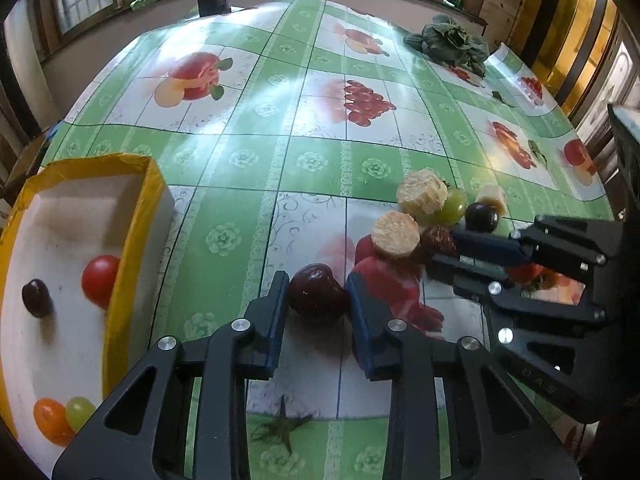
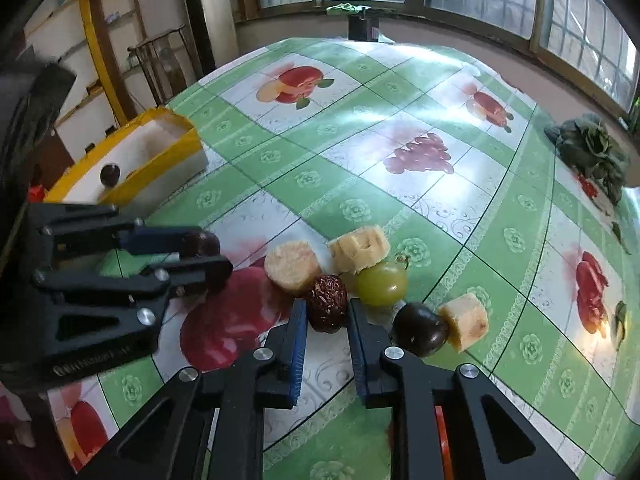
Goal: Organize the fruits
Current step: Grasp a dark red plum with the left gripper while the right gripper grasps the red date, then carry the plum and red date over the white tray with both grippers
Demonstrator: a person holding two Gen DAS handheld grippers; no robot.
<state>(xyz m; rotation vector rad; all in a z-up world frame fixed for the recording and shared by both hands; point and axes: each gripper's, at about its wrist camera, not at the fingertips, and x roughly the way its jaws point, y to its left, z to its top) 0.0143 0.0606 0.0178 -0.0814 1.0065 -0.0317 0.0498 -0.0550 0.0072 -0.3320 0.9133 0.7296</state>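
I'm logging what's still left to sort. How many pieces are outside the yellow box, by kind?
Pale cut chunks: 3
Green round fruit: 1
Dark purple round fruit: 1
Wrinkled red date: 1
Dark red fruit: 1
Total: 7

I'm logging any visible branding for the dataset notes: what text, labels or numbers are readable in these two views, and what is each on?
"UAS": embossed letters on the right tool body, seen in the left wrist view; likely part of a longer word.
Embossed line on the left tool body, right wrist view: too blurred to read.
The tablecloth and yellow-rimmed box carry no readable text.
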